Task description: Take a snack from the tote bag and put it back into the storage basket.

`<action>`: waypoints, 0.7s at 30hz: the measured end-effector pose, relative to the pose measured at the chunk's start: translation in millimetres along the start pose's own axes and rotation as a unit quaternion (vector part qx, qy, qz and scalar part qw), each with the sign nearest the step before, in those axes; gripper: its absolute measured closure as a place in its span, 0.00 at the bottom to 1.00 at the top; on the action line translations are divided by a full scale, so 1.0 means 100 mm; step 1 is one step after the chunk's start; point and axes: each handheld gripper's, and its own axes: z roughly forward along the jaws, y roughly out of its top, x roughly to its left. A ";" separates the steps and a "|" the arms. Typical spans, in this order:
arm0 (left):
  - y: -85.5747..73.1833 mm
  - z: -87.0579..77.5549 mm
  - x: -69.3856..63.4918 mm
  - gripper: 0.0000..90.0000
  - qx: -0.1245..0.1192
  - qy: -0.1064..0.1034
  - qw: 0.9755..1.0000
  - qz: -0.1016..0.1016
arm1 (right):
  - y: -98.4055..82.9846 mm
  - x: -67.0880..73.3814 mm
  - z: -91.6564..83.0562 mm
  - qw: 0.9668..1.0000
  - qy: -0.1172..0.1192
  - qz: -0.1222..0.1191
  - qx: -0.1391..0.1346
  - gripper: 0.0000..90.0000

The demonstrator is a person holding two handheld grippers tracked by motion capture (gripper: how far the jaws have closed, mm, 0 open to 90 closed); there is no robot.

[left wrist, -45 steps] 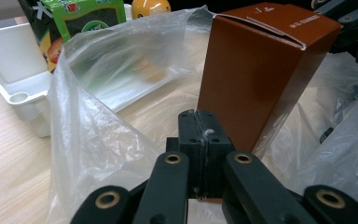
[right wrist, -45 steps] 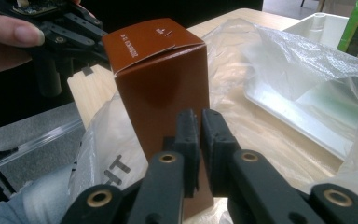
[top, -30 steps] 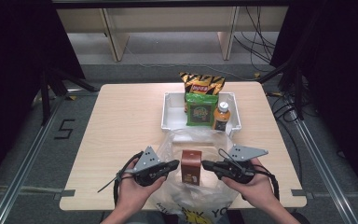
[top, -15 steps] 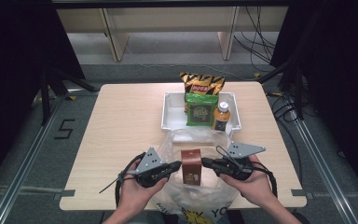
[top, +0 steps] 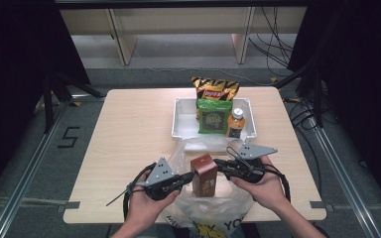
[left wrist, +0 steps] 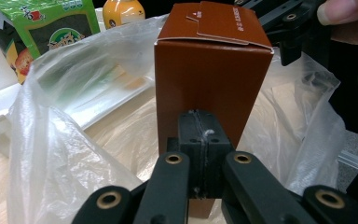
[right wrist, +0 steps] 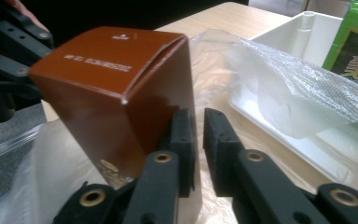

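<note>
Table: pale wood table on a grey floor, shelving legs behind it; the places below are given from the brown carton.
Carton: brown carton stands upright at the near edge of the table, inside the mouth of the bag.
Bag: clear plastic bag lies spread under and around the carton, its film rising on both sides of it.
Left gripper: left gripper sits just left of the carton, jaws pressed together on a pinch of bag film, tips right at the carton's side.
Right gripper: right gripper sits just right of the carton, jaws a narrow gap apart and just been opening, nothing gripped; one jaw lies beside the carton's wall.
Tray: white tray behind the carton.
Tray contents: green packet upright, orange bottle to its right.
Chips: yellow chip bag behind the green packet.
</note>
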 end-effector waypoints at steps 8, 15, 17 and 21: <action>0.01 -0.05 0.05 0.95 -0.010 0.010 1.000 -0.007 | 0.00 -0.03 -0.05 1.000 -0.030 0.008 -0.001 0.57; -0.03 -0.14 0.09 0.93 -0.010 0.020 1.000 -0.009 | -0.04 0.04 -0.29 0.999 -0.049 -0.006 0.005 0.41; -0.06 -0.17 0.10 0.93 -0.008 0.023 1.000 -0.007 | -0.06 0.10 -0.34 0.999 -0.052 -0.007 0.001 0.38; -0.11 -0.21 0.10 0.91 -0.008 0.029 0.999 -0.014 | -0.10 0.19 -0.38 0.999 -0.033 -0.021 0.006 0.31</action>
